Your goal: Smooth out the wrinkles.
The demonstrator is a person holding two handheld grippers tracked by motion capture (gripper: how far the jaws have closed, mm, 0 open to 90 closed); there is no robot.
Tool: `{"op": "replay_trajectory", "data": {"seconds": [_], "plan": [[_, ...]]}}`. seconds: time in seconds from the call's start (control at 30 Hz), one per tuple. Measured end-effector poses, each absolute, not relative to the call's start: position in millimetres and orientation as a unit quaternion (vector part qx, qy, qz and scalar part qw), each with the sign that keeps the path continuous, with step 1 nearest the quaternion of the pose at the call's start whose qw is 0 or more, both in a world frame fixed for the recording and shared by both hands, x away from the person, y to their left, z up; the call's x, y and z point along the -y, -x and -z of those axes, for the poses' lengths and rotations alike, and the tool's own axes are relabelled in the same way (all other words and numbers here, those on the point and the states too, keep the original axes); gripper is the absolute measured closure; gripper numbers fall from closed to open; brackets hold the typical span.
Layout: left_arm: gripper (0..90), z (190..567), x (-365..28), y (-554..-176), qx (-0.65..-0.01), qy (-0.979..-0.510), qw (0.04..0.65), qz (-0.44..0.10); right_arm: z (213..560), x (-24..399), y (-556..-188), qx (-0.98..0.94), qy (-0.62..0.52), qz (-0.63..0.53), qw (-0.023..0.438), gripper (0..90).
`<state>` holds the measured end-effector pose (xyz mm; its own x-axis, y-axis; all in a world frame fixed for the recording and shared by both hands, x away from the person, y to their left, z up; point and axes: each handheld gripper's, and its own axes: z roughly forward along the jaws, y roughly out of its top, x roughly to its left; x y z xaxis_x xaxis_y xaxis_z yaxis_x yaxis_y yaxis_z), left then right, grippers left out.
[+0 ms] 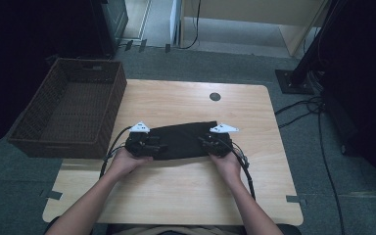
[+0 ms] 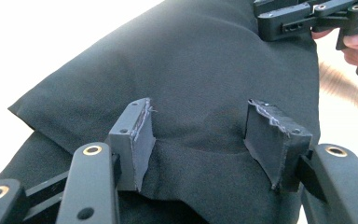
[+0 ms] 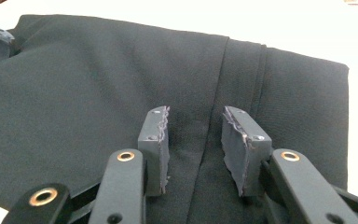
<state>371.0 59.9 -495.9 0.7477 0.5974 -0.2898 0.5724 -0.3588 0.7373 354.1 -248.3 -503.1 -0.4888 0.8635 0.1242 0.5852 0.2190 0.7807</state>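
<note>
Fingers [image 2: 137,140] of left gripper [image 1: 144,143] parted over left end of black cloth [image 1: 183,139], nothing pinched; right gripper [image 1: 215,143] narrower, set on right end, seam between pads

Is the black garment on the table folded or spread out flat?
Folded. The black garment forms a compact strip between the grippers, and the left gripper view shows one layer's edge lying over another.

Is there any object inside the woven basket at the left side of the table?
No: in the high view the woven basket shows only its bare woven bottom, while the black cloth lies on the table.
</note>
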Motion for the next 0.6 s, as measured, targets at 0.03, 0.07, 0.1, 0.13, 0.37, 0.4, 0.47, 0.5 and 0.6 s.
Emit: {"op": "replay_trajectory", "data": {"seconds": [0.03, 0.07, 0.1, 0.13, 0.37, 0.4, 0.47, 0.5, 0.6], "plan": [[41.9, 495.4, -59.6, -371.0, -0.355, -0.825, 0.439, -0.015, 503.2, 248.4, -353.8, -0.762, -0.474, -0.406, 0.173, 61.8], [41.9, 495.1, -59.1, -370.6, -0.354, -0.826, 0.438, -0.016, 503.3, 248.3, -353.3, -0.762, -0.474, -0.405, 0.175, 61.8], [42.0, 495.0, -58.7, -369.9, -0.351, -0.828, 0.437, -0.016, 503.3, 248.1, -352.4, -0.761, -0.476, -0.405, 0.174, 61.9], [42.1, 495.0, -58.5, -369.5, -0.350, -0.829, 0.436, -0.015, 503.3, 248.6, -350.8, -0.761, -0.476, -0.406, 0.174, 61.9], [42.5, 494.7, -56.7, -368.3, -0.343, -0.831, 0.438, -0.010, 505.3, 253.7, -339.5, -0.758, -0.473, -0.413, 0.175, 61.7], [42.8, 494.6, -56.4, -367.6, -0.344, -0.831, 0.437, -0.008, 504.9, 253.6, -340.4, -0.760, -0.472, -0.411, 0.174, 61.7], [45.2, 494.1, -55.0, -364.0, -0.339, -0.833, 0.437, -0.004, 504.9, 253.3, -344.2, -0.764, -0.468, -0.406, 0.182, 61.8], [45.3, 494.2, -54.6, -362.5, -0.337, -0.834, 0.437, -0.004, 505.1, 253.4, -346.6, -0.762, -0.469, -0.406, 0.184, 62.0], [45.1, 493.3, -53.6, -358.3, -0.340, -0.833, 0.437, -0.003, 505.0, 253.2, -353.8, -0.760, -0.473, -0.406, 0.184, 62.4]]}}
